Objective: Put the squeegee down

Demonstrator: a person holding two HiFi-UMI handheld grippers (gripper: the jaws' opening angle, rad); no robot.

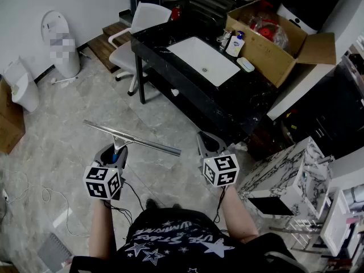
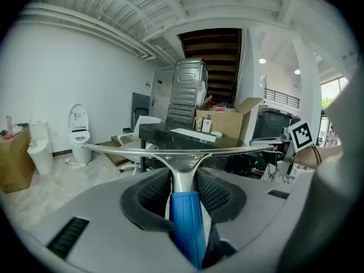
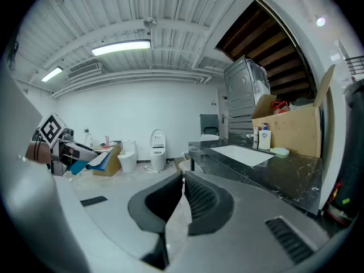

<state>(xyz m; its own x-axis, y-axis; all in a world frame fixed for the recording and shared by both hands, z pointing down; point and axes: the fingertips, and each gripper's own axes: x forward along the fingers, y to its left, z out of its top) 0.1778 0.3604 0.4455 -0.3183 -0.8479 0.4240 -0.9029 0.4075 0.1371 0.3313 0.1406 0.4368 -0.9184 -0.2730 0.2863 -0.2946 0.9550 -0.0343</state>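
Note:
The squeegee [image 1: 132,137] has a long metal blade and a blue handle [image 2: 186,223]. My left gripper [image 1: 116,151] is shut on that handle and holds it in the air above the floor, blade level and crosswise. In the left gripper view the blade [image 2: 182,148] spans the frame just past the jaws of the left gripper [image 2: 182,178]. My right gripper [image 1: 210,141] hovers to the right of the blade's end, apart from it. In the right gripper view the right gripper [image 3: 183,179] is shut with nothing between its pads.
Ahead stands a black marble counter [image 1: 239,98] with a white sink [image 1: 202,60], a soap bottle [image 1: 234,43] and an open cardboard box [image 1: 273,47]. A white chair [image 1: 136,30] is behind it. Toilets [image 1: 57,44] line the left wall. A marble-topped cabinet [image 1: 287,169] is at right.

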